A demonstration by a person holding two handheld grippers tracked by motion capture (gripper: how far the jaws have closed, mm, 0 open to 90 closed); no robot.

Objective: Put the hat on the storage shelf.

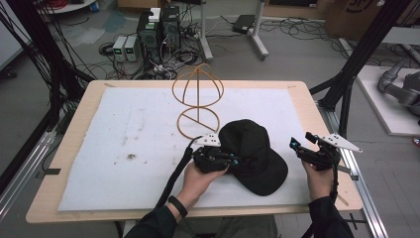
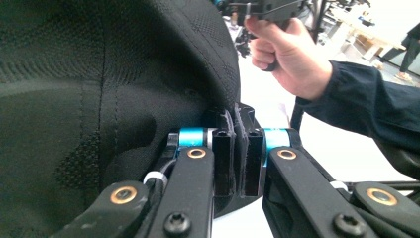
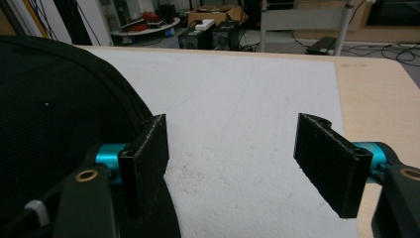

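Black baseball cap (image 1: 252,153) lies on the white mat (image 1: 124,148) covering the wooden table (image 1: 79,109), directly between the two grippers. Left gripper (image 1: 233,161) is clamped onto the cap's edge nearest it; in the left gripper view (image 2: 237,148) the two black jaws stand pressed together with a thin fold of dark fabric pinched between them, and the cap's mesh-textured crown (image 2: 99,89) rises just above and to the left of the jaws. Right gripper (image 1: 302,148) sits apart from the cap on its other side, held off the brim with a gap visible in the high view. In the right gripper view (image 3: 233,158) its jaws are spread wide with bare mat between them; the cap (image 3: 54,129) lies just beside and behind one jaw, contact cannot be told. Right hand (image 2: 287,54) gripping its handle shows beyond the left gripper's jaws, dark sleeve (image 2: 366,109) trailing from it. Wire hat stand (image 1: 198,101), copper-coloured, with a domed top and a ring base, stands upright on the mat beyond the left gripper, near the cap's far edge. Mat carries small brownish stains (image 1: 131,156) well off to the left gripper's outer side.
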